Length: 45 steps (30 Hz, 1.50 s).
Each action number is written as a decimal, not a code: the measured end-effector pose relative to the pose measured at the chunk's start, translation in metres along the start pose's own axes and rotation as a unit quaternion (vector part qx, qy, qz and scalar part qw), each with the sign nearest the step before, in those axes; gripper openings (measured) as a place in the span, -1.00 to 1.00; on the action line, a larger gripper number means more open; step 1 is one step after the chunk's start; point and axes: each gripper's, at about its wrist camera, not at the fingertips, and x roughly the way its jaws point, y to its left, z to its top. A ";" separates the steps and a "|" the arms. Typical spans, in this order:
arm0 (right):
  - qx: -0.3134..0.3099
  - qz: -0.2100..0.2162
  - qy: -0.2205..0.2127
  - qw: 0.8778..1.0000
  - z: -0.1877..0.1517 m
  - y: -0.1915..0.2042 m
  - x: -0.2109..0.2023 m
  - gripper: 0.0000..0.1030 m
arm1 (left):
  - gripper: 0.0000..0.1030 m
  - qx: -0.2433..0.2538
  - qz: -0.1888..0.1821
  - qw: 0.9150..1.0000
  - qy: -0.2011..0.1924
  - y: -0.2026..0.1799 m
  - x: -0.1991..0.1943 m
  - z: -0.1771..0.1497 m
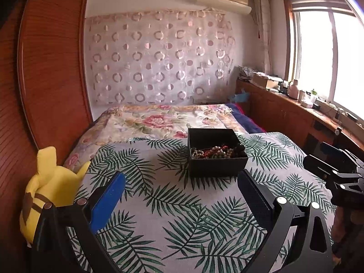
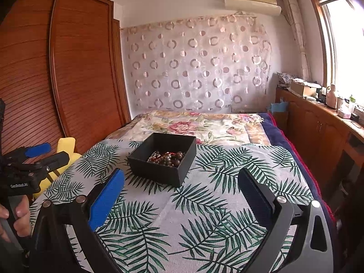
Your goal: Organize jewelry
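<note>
A black open box (image 1: 216,165) stands on the leaf-print cloth (image 1: 173,216), holding a heap of bead jewelry (image 1: 216,152): pearl-like strands, red cord and dark beads. My left gripper (image 1: 182,179) is open and empty, hovering just short of the box. In the right wrist view the same box (image 2: 162,170) with jewelry (image 2: 166,156) sits ahead, slightly left. My right gripper (image 2: 180,177) is open and empty, short of the box. Each gripper shows at the edge of the other's view: the right one (image 1: 318,157), the left one (image 2: 53,152).
A yellow plush toy (image 1: 47,193) lies at the cloth's left edge beside a wooden wardrobe (image 1: 52,68). A floral bedspread (image 1: 159,122) lies beyond the box. A wooden cabinet (image 2: 318,122) with clutter runs under the window on the right.
</note>
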 end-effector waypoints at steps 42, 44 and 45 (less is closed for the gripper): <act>0.007 -0.007 -0.002 1.000 -0.004 -0.003 0.002 0.95 | 0.85 0.002 0.001 1.000 -0.007 -0.003 -0.006 0.005; 0.007 -0.007 -0.002 1.000 -0.004 -0.003 0.002 0.95 | 0.85 0.002 0.001 1.000 -0.007 -0.003 -0.006 0.004; 0.007 -0.007 -0.002 1.000 -0.004 -0.003 0.002 0.95 | 0.85 0.002 0.001 1.000 -0.007 -0.003 -0.006 0.005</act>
